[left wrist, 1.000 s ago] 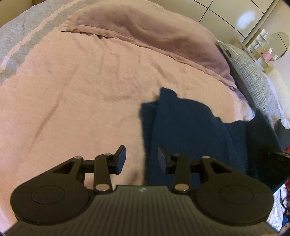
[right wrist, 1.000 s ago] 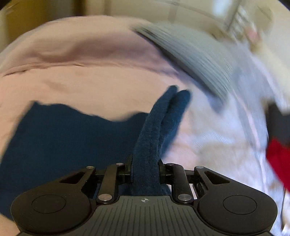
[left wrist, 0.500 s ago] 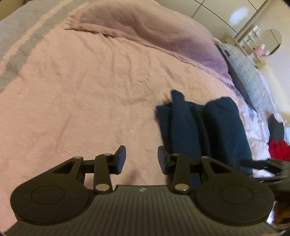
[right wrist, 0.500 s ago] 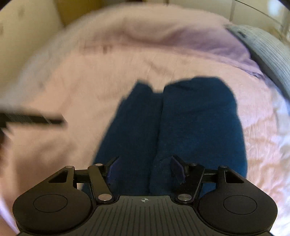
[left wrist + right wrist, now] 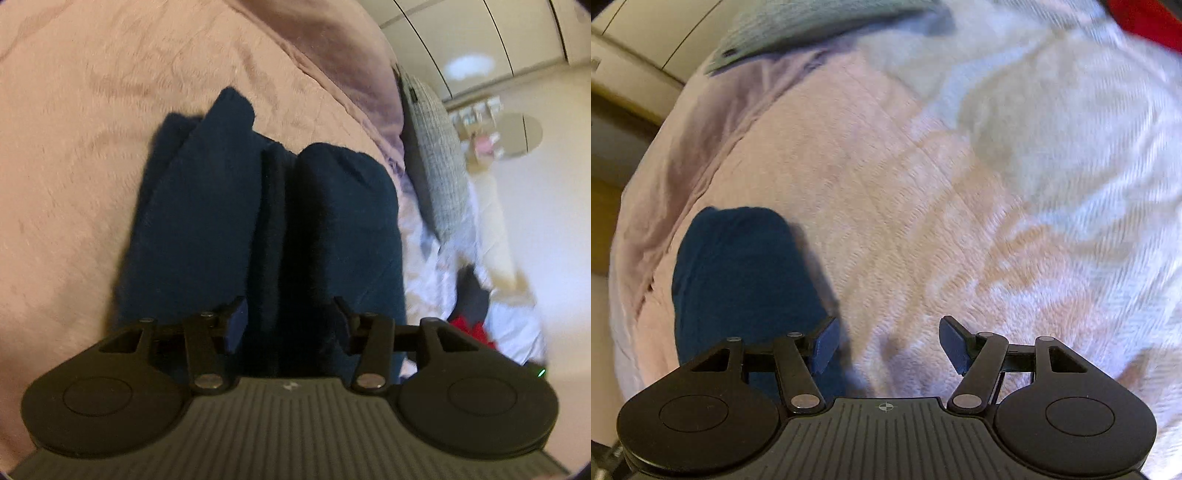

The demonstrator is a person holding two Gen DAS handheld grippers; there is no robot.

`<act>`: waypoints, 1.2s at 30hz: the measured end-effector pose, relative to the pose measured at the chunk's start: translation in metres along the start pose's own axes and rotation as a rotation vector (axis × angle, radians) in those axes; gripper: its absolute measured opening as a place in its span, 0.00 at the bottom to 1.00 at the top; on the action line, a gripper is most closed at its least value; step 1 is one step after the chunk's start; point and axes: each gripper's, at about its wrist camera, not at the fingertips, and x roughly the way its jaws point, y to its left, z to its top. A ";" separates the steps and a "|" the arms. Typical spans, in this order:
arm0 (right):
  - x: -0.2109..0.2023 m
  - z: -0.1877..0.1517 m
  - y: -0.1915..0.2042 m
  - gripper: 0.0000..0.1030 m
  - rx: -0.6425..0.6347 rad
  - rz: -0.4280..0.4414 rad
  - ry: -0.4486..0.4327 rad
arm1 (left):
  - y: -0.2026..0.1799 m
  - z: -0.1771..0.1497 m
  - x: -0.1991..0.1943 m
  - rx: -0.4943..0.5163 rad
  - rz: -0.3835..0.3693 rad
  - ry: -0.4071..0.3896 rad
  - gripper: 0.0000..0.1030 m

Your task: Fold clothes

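The bed [image 5: 74, 147] carried one navy garment [image 5: 258, 221], folded into a long bundle running away from the left tool [image 5: 288, 325]. That tool tilted downward over its near end, jaws opening astride the cloth. The right tool [image 5: 886, 343] stood wide over bare bedding, the garment [image 5: 738, 277] to its left.

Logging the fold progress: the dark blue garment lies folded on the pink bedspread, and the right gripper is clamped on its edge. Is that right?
Not quite. The dark blue garment does lie folded on the pink bedspread, but the right gripper is not clamped on it. The right wrist view shows its jaws apart over bare bedspread, with the garment off to the left.
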 end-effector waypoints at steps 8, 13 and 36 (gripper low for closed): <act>0.022 0.005 0.008 0.63 -0.097 0.034 0.078 | -0.002 -0.003 0.014 -0.022 -0.006 0.008 0.58; 0.038 0.008 0.014 0.62 -0.139 -0.007 0.081 | -0.002 -0.004 0.015 0.002 0.037 -0.014 0.58; 0.055 -0.035 0.096 0.28 -0.455 -0.036 0.168 | -0.009 0.013 -0.045 0.217 0.013 -0.151 0.16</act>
